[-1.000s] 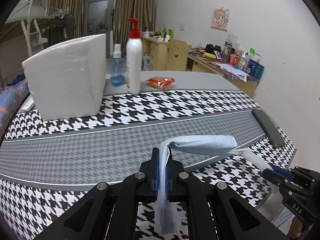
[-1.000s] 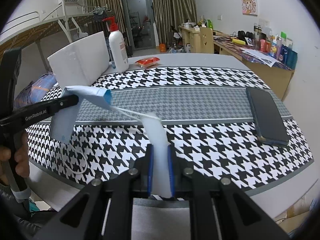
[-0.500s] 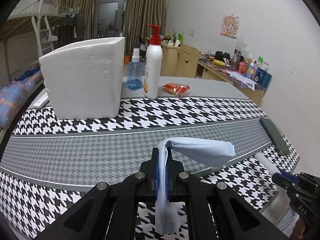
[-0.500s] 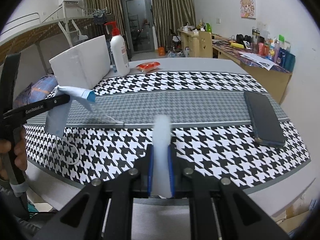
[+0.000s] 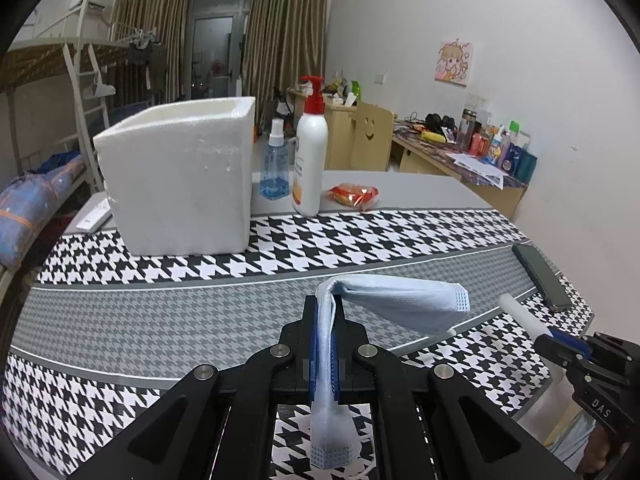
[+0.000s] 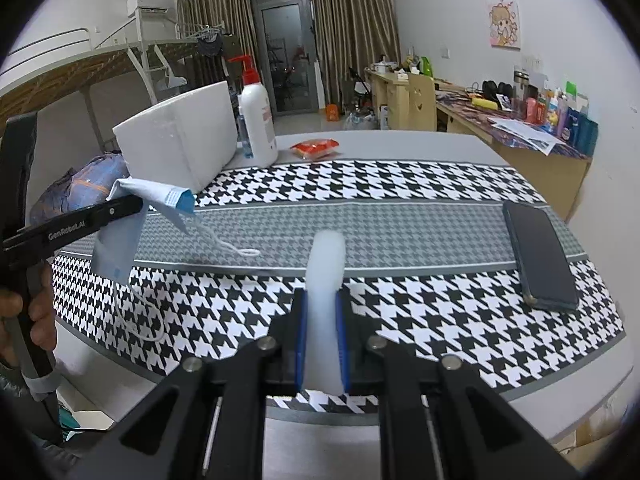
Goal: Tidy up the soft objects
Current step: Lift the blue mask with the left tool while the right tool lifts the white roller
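Since a second ago my two grippers have drawn apart, and the mask's ear loop no longer stretches to the right one. My left gripper (image 5: 325,322) is clamped on the pale blue pleated face mask (image 5: 394,300), which droops over the black-and-white houndstooth tablecloth (image 5: 360,240), in front of the white foam box (image 5: 180,176). My right gripper (image 6: 322,320) is clamped on a white soft foam strip (image 6: 324,276), left of the dark phone (image 6: 538,256).
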Tool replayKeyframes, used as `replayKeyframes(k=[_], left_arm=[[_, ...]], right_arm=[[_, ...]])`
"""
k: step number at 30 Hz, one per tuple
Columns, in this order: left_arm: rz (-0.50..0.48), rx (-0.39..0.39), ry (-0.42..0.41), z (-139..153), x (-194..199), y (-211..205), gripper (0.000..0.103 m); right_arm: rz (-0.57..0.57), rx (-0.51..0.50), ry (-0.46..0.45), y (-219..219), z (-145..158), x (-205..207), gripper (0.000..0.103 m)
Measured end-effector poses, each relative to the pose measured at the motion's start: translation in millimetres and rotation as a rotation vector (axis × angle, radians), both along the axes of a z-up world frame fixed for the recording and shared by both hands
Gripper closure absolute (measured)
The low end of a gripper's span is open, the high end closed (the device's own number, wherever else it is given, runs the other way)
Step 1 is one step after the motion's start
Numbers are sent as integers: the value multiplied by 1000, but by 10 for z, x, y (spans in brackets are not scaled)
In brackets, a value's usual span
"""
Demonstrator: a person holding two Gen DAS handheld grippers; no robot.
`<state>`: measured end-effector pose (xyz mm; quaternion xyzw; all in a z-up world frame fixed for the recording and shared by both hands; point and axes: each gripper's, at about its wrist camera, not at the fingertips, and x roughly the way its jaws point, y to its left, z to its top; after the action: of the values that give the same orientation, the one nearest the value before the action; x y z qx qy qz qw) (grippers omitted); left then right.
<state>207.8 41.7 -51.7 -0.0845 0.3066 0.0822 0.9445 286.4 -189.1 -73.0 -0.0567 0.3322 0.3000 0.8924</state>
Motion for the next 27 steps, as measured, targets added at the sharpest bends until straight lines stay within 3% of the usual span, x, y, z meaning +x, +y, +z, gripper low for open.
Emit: replayKeyframes(k=[27], left_arm=[[-23,35,-80,336,-236,166,98]], right_arm=[[24,50,-96,265,354,-141,86]])
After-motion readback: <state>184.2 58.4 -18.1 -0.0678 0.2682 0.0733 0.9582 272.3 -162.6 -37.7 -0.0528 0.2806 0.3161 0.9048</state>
